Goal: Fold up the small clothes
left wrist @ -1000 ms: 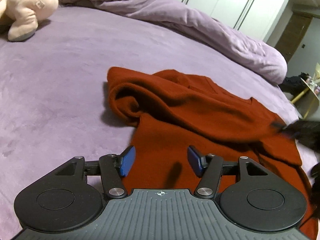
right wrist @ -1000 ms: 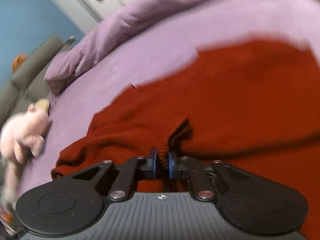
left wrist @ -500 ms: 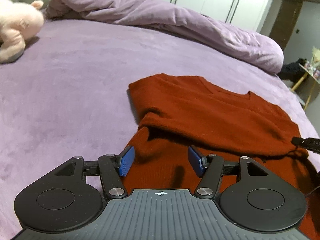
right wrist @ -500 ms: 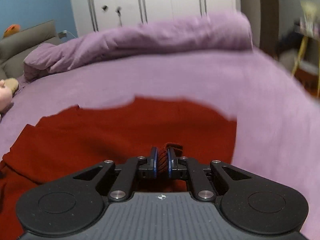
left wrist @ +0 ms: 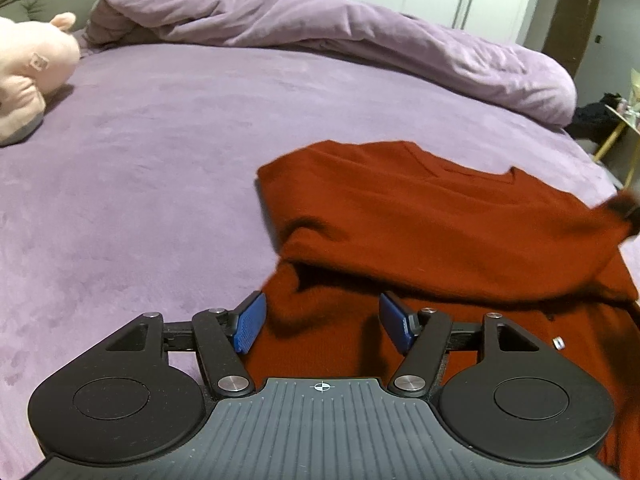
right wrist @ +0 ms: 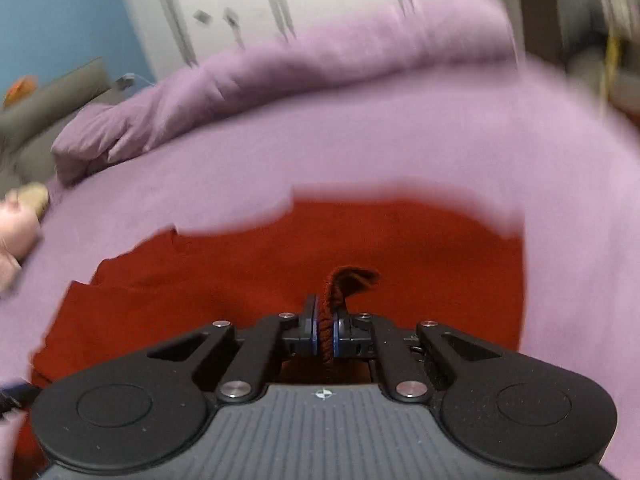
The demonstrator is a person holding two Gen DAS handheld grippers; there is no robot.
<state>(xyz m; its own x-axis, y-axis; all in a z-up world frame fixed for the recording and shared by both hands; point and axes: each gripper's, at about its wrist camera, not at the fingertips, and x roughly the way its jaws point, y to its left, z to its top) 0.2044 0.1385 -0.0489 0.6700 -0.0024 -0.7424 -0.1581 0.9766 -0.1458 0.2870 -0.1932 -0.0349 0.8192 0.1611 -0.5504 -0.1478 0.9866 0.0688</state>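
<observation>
A rust-red knit sweater [left wrist: 440, 216] lies on the purple bed, one sleeve folded across its body. My left gripper [left wrist: 322, 322] is open and empty, hovering over the sweater's near left edge. My right gripper [right wrist: 326, 326] is shut on the sweater's ribbed cuff [right wrist: 348, 280], holding it over the sweater body [right wrist: 248, 272]. In the left wrist view the right gripper's tip shows at the far right edge [left wrist: 626, 210], with the sleeve stretched towards it. The right wrist view is motion-blurred.
The purple bed sheet [left wrist: 152, 168] spreads to the left and behind. A rolled lilac duvet [left wrist: 340, 36] lies along the far side. A pink plush toy [left wrist: 28, 68] sits at the far left. White wardrobes and a small yellow-legged table [left wrist: 624, 120] stand beyond the bed.
My right gripper has carried the cuff across the sweater to the right, laying the sleeve over the body and flattening the bunched fabric. My left gripper stayed open in place.
</observation>
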